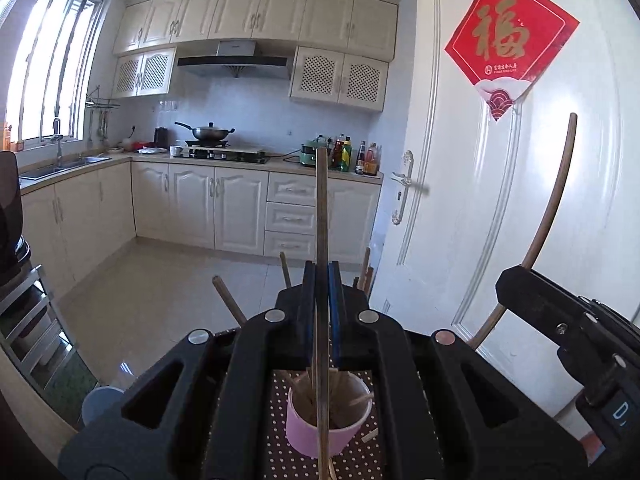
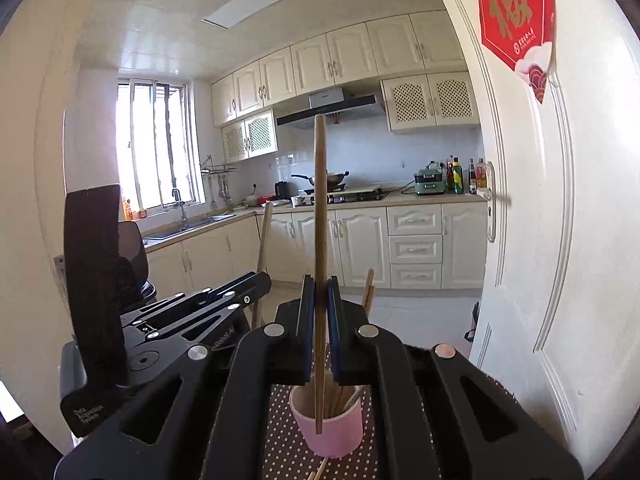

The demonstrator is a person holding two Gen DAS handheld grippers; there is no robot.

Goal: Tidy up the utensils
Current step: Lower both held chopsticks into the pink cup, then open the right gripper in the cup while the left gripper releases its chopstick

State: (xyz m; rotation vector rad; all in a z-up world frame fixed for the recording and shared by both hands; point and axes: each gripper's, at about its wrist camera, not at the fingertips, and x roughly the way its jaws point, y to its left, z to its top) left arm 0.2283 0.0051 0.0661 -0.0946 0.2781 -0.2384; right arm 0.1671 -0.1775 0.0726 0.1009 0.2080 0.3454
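Left wrist view: I have the left gripper (image 1: 322,276) clenched on one brown chopstick (image 1: 321,208), which stands upright between the blue pads. Its upper end rises well above the fingers; its lower end runs down past the pink cup (image 1: 328,420). The cup stands below the gripper on a brown dotted cloth (image 1: 276,456) and already holds several chopsticks, their tips fanning out behind the fingers. A few loose sticks lie on the cloth beside the cup.

At the right edge of this view appears the right gripper (image 1: 516,280), clamped on a second chopstick (image 1: 554,200), which shows as a long bent line against the white door (image 1: 460,200).

Right wrist view: the right gripper (image 2: 321,292) grasps its chopstick (image 2: 319,208) upright, the lower tip hanging in front of the cup's (image 2: 330,428) pink wall, above the dotted cloth (image 2: 280,440). To the left, the left gripper (image 2: 256,280) shows from the side with its own stick (image 2: 264,236) standing above it. I cannot tell whether either lower tip touches the cup.

Behind both lies a kitchen: cream cabinets (image 1: 256,12), a wok (image 1: 210,132) on the stove, and a red paper ornament (image 1: 508,48) on the door.
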